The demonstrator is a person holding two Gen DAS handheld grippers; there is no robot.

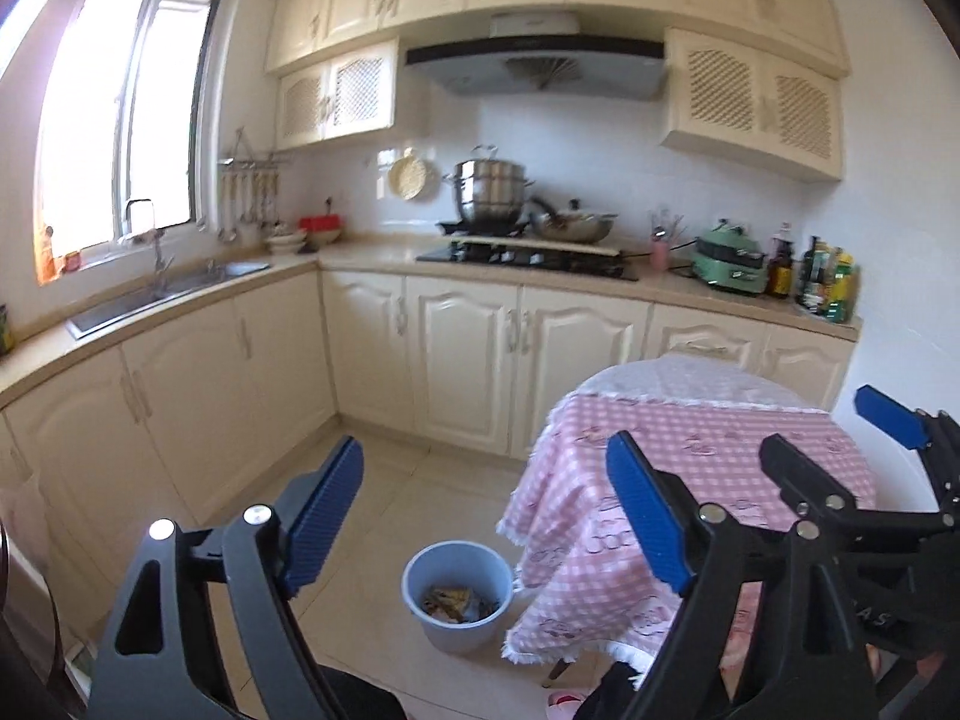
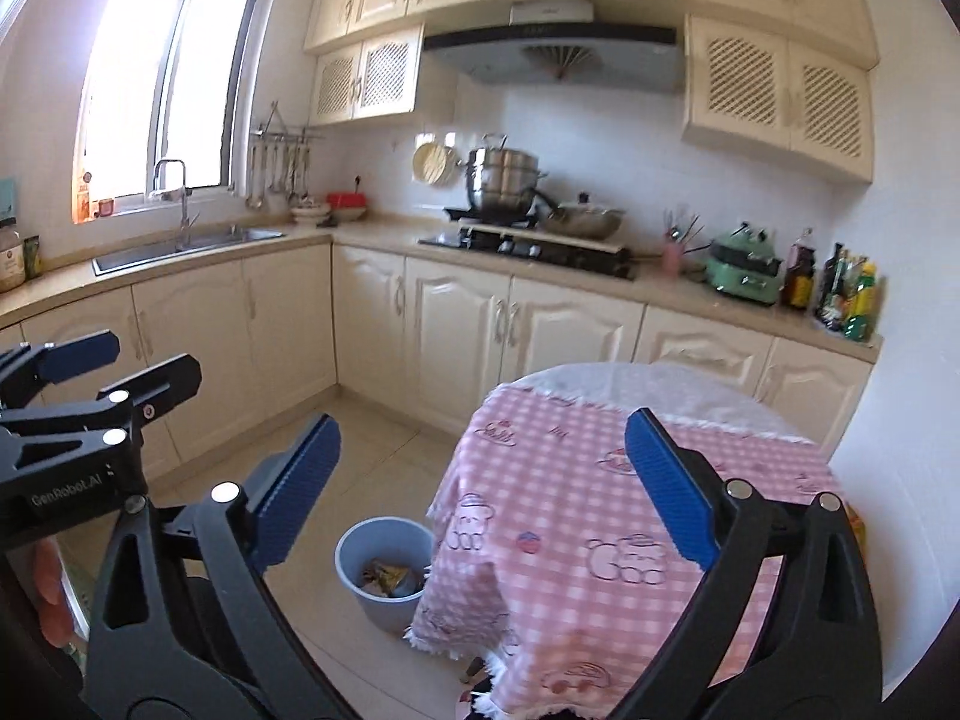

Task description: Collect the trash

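Both tongs stood wide and empty above the kitchen floor: the left gripper (image 1: 486, 516) and the right gripper (image 2: 480, 489). The blue bin (image 1: 457, 594), trash (image 1: 459, 603) inside (wrappers, seemingly), sat at six o'clock beside the checked tablecloth (image 1: 708, 438).

Home kitchen: cream cabinets (image 1: 468, 354), sink (image 1: 174, 288), gas stove (image 1: 528, 255), range hood (image 1: 534, 60).
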